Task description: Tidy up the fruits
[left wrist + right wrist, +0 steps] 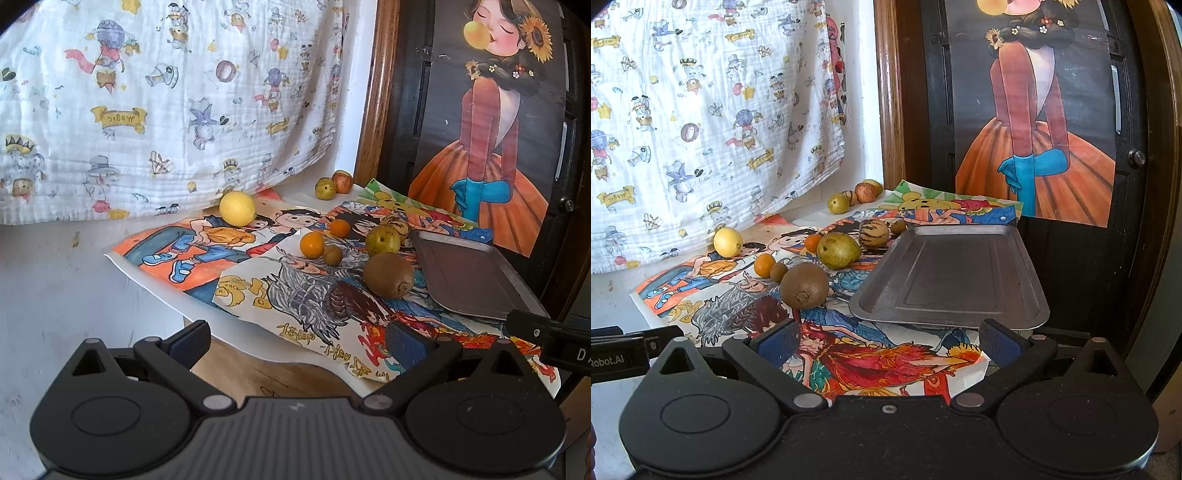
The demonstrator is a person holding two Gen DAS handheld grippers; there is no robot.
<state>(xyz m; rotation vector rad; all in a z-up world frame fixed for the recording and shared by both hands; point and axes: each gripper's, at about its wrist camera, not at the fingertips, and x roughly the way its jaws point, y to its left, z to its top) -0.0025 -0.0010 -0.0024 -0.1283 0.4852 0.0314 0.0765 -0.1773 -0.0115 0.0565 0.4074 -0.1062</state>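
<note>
Fruits lie on colourful drawings on a table. A large kiwi [804,285] is nearest, left of an empty metal tray [951,277]. Behind it lie a green pear [837,250], a striped melon [873,232], two small oranges [764,264] and a small kiwi [778,271]. A lemon [727,242] sits at the left. More fruit [865,192] lies at the far corner. My right gripper [888,341] is open and empty, short of the tray's front edge. My left gripper [297,341] is open and empty, short of the large kiwi [388,274] and the tray [469,273].
A patterned white cloth [701,110] hangs on the wall at the left. A dark door with a poster of a girl [1034,129] stands behind the tray. The table's front edge [258,373] is below my left gripper.
</note>
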